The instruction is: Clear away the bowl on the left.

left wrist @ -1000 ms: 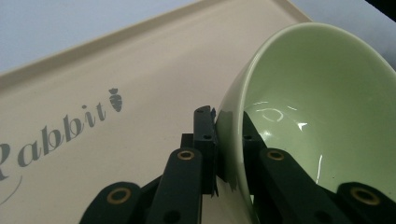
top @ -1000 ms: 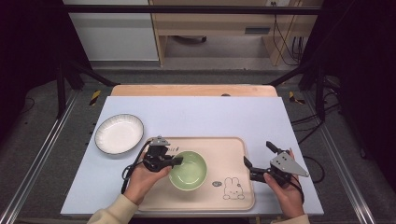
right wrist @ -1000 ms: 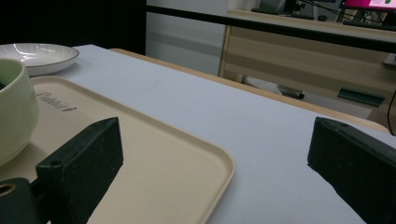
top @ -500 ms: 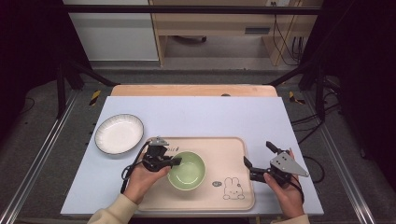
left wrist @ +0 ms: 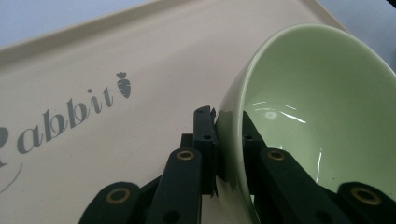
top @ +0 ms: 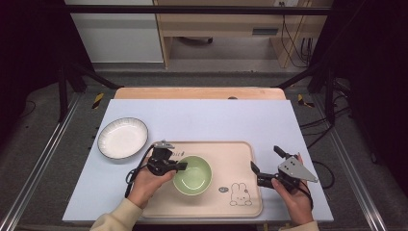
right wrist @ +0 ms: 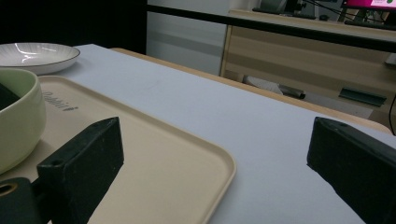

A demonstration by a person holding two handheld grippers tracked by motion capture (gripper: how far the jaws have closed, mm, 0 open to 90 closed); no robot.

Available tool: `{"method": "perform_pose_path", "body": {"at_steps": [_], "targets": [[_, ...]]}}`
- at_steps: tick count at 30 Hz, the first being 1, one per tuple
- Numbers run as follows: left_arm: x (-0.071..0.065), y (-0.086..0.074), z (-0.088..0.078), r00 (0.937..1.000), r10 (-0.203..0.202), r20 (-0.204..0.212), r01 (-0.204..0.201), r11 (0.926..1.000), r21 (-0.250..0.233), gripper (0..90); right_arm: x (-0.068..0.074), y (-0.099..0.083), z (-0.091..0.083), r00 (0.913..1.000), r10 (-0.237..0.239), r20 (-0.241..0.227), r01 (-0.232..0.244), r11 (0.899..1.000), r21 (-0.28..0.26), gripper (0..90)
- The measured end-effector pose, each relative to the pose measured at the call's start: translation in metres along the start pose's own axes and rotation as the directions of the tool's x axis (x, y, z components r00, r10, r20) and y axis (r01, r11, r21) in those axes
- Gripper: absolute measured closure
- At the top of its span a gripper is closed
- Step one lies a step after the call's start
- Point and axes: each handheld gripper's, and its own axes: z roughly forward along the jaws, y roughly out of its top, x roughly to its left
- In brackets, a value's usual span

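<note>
Green bowl (top: 192,174) sits mid-tray (top: 240,204), its left rim pinched by the left gripper (left wrist: 229,140), one jaw inside; the right gripper (top: 267,166) waits wide apart at the tray's right edge.

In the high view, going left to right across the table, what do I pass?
White plate → left gripper, jaws shut on the rim of the green bowl → green bowl → rabbit drawing on the beige tray → right gripper, jaws open at the tray's right edge.
</note>
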Motion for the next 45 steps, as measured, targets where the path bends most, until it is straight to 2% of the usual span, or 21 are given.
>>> {"method": "perform_pose_path", "body": {"at_steps": [11, 17, 18, 30, 34, 37, 41, 42, 45], "targets": [[0.002, 0.003, 0.004, 1.0, 0.006, -0.006, -0.006, 0.9998, 0.018, 82.8, 0.001, 0.0, 0.0, 1.0, -0.003, -0.003, 0.003, 1.0, 0.004, 4.5], [0.002, 0.002, 0.006, 0.9995, 0.015, -0.029, -0.015, 0.9996, 0.024, 82.5, 0.001, 0.0, 0.001, 1.0, -0.003, -0.008, 0.003, 1.0, 0.005, 4.6], [0.003, 0.002, 0.006, 0.9989, 0.03, -0.036, -0.029, 0.9992, 0.028, 81.8, 0.001, -0.001, 0.001, 1.0, -0.003, -0.008, 0.003, 1.0, 0.007, 4.3], [0.003, 0.003, 0.005, 0.9984, 0.043, -0.036, -0.043, 0.9991, 0.009, 81.2, 0.002, -0.002, 0.003, 0.9999, 0.002, -0.011, -0.002, 1.0, 0.008, 4.1], [-0.001, 0.003, 0.004, 0.993, 0.094, -0.072, -0.093, 0.9956, 0.015, 79.1, 0.002, -0.002, 0.004, 0.9999, 0.005, -0.012, -0.005, 1.0, 0.01, 4.1], [-0.001, 0.003, 0.003, 0.9905, 0.101, -0.093, -0.101, 0.9949, 0.002, 75.3, 0.001, -0.002, 0.004, 0.9999, 0.007, -0.01, -0.007, 1.0, 0.011, 4.1], [-0.001, 0.003, 0.0, 0.9877, 0.119, -0.102, -0.12, 0.9927, -0.007, 70.9, 0.001, -0.002, 0.005, 0.9999, 0.011, -0.01, -0.011, 1.0, 0.009, 4.0], [-0.001, 0.004, -0.001, 0.9864, 0.123, -0.109, -0.125, 0.9921, -0.009, 66.1, 0.0, -0.003, 0.005, 0.9998, 0.015, -0.011, -0.015, 1.0, 0.012, 4.0], [0.0, 0.004, -0.004, 0.9847, 0.126, -0.121, -0.13, 0.991, -0.03, 62.7, -0.001, -0.002, 0.006, 0.9998, 0.015, -0.014, -0.015, 1.0, 0.007, 4.0]]}}
